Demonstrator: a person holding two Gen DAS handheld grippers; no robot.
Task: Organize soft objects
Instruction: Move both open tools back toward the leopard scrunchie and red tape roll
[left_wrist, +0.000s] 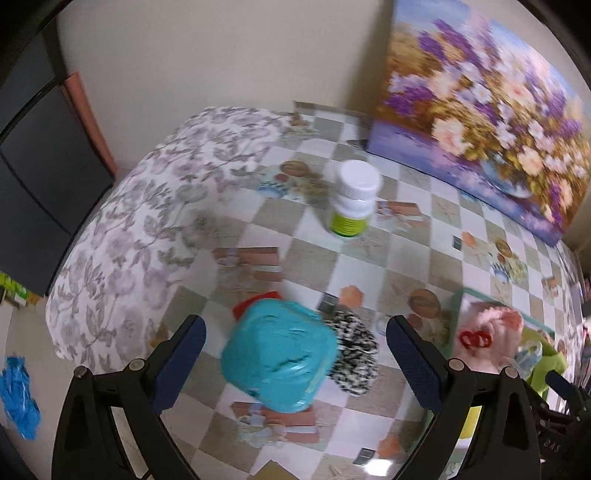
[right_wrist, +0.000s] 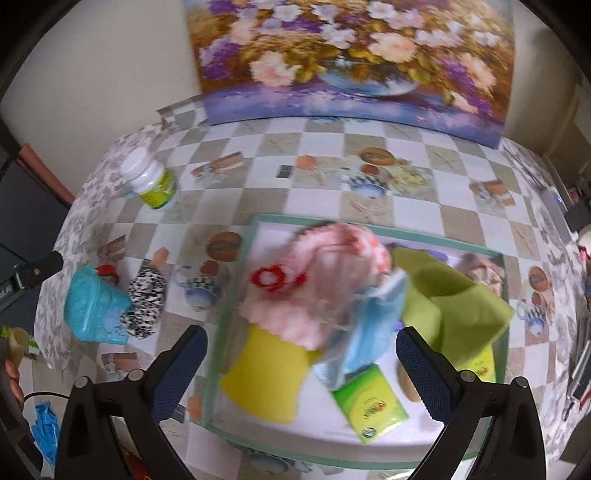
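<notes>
Turquoise pack (left_wrist: 279, 354) between left gripper (left_wrist: 295, 354) fingers (apart)

A home, by the look of it: the table (right_wrist: 325, 147) wears a checked oilcloth printed with teapots over a leaf-patterned cloth. A flower painting (right_wrist: 351, 55) leans on the plain wall at the table's far edge.

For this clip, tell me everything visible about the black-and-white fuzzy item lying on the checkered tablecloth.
The black-and-white fuzzy item is a soft, elongated piece with a speckled, plush-looking pile, possibly a sock or a scrunchie; blur hides which. It lies flat on the checkered tablecloth, outside the tray and to its left. One side presses against the turquoise packet. In the left wrist view it sits between the open left tongs, beside the packet, and nothing grips it.
</notes>
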